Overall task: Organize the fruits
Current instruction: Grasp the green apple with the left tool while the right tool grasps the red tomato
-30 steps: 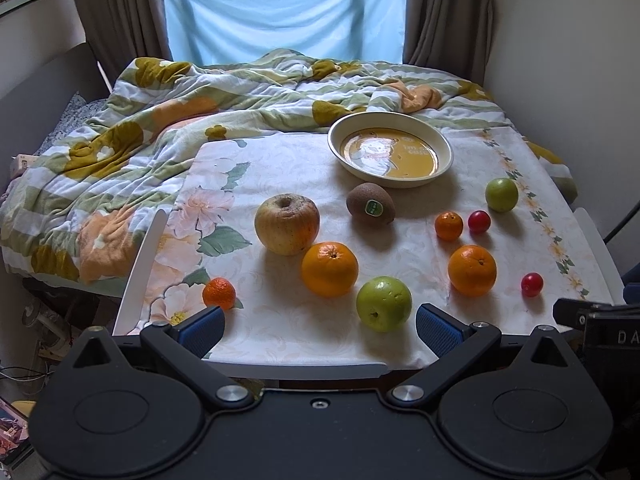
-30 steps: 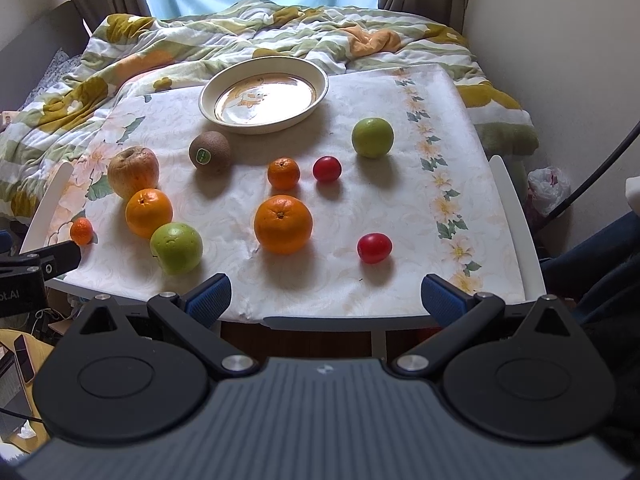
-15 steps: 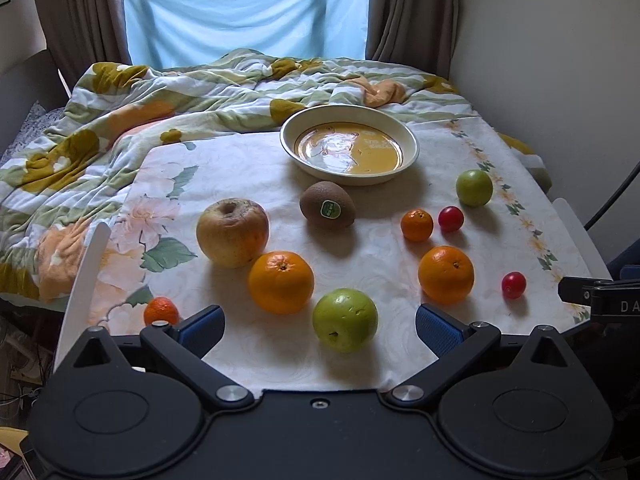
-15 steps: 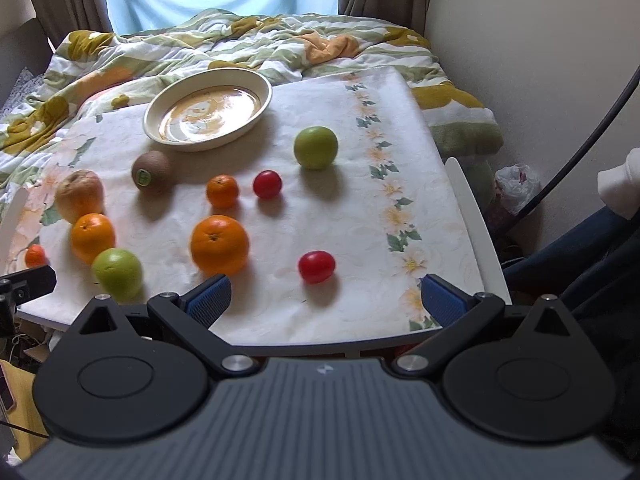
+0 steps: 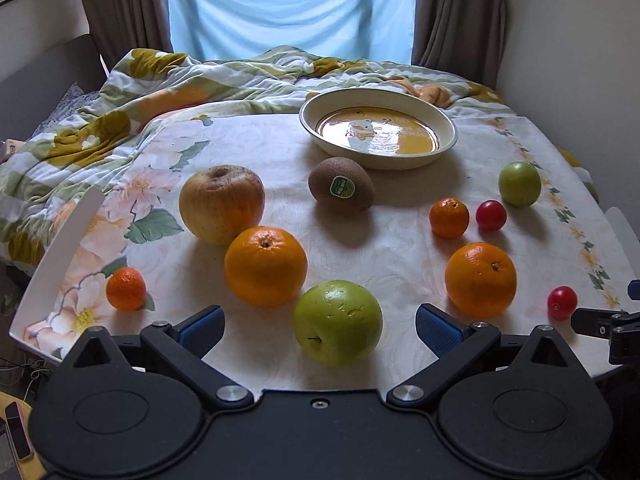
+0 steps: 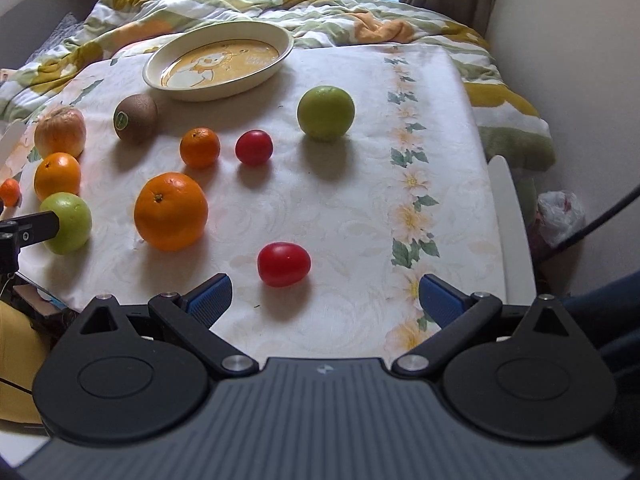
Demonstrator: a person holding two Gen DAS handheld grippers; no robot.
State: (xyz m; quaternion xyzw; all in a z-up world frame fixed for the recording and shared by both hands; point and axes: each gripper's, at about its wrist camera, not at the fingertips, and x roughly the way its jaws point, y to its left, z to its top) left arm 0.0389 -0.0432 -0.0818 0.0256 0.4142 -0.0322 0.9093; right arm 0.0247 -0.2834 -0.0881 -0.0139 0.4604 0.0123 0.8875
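The left gripper (image 5: 320, 322) is hanging spread wide and holding nothing, framing the nearest green apple (image 5: 337, 323); oranges, a kiwi (image 5: 341, 190) and tomatoes are lying scattered on the table, and the plate (image 5: 447, 130) is sitting empty.

The right gripper (image 6: 325, 295) is likewise gaping empty, hovering just short of a red tomato (image 6: 283, 264). Sorting appears not yet begun.

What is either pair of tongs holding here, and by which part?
Nothing. The left tongs stand open around the near green apple without touching it; the right tongs are open behind the cherry tomato.
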